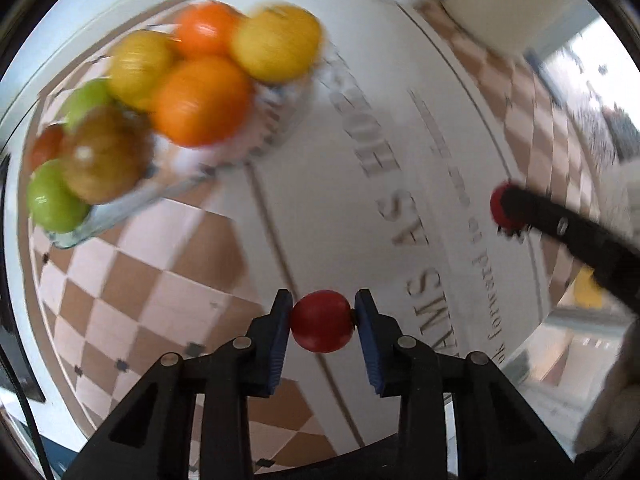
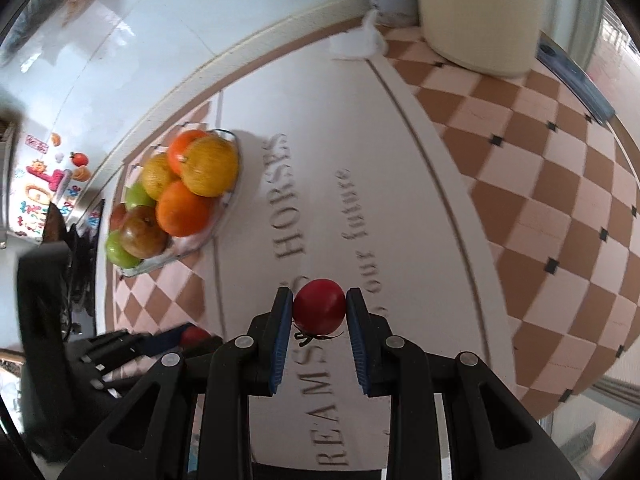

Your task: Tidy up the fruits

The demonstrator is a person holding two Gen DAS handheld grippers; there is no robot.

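Fruit in left gripper: a small red tomato point(image 1: 322, 321) sits pinched between the blue pads of the left gripper point(image 1: 323, 318), both pads pressing its sides, above the printed cloth point(image 1: 392, 240).
Fruit in right gripper: a second red tomato point(image 2: 319, 306), its dark stalk hanging at the lower side, is squeezed between the pads of the right gripper point(image 2: 319, 312).
Seen across: from the left wrist view the right gripper reaches in from the right edge with its tomato at the tip; from the right wrist view the left gripper shows at lower left.
Bowl: a clear glass bowl point(image 2: 224, 204) stands on the cloth, well apart from both tomatoes.
Bowl contents: oranges point(image 2: 184, 208), yellow fruit point(image 2: 210, 166), green apples point(image 2: 120, 252) and a brownish apple point(image 2: 144, 232), piled together.
Background: a cream container point(image 2: 476, 12) stands on the far checkered part of the cloth.
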